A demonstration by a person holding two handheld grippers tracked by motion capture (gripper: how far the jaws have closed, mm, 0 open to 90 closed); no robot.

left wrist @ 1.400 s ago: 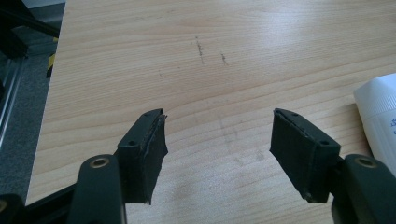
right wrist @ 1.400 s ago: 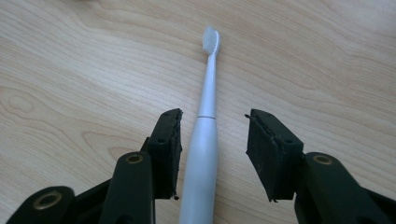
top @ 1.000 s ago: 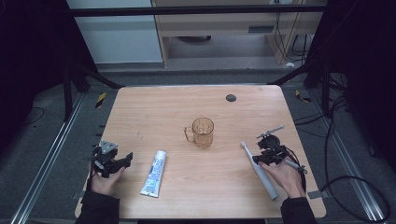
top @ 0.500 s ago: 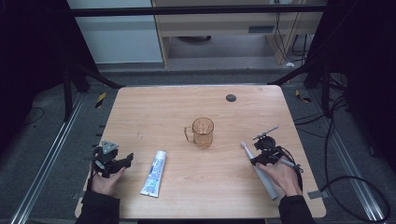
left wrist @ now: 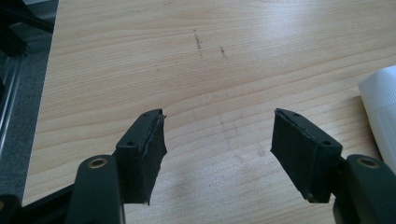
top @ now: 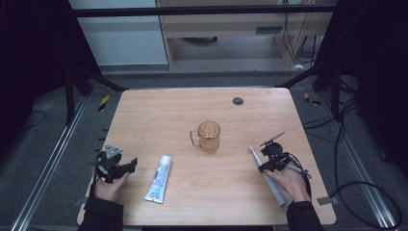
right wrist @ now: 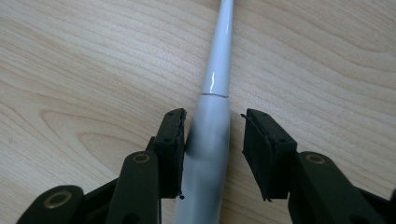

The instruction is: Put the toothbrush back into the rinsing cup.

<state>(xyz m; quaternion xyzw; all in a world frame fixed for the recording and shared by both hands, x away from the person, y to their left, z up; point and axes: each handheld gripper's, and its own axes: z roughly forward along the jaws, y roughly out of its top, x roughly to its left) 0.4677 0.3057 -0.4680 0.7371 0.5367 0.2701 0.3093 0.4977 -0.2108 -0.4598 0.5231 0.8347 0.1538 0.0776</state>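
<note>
A pale wooden table (top: 159,115) stands on a grey floor before a dim workshop wall, with an amber mug (top: 209,136) near its centre as the marker. A white tube (top: 159,178) lies left of the mug and nearer the person, its label up. The toothbrush (top: 266,174) lies flat to the mug's right, head pointing away from the person. The right gripper (top: 264,168) straddles its handle (right wrist: 205,154): the jaws have just been closing, one pad against the handle, the other a small gap off. Far left of the mug, the left gripper (top: 126,168) rests with jaws spread wide over bare wood (left wrist: 219,140), the tube's end (left wrist: 383,116) just beside it. A small dark disc (top: 237,101) sits beyond the mug.
</note>
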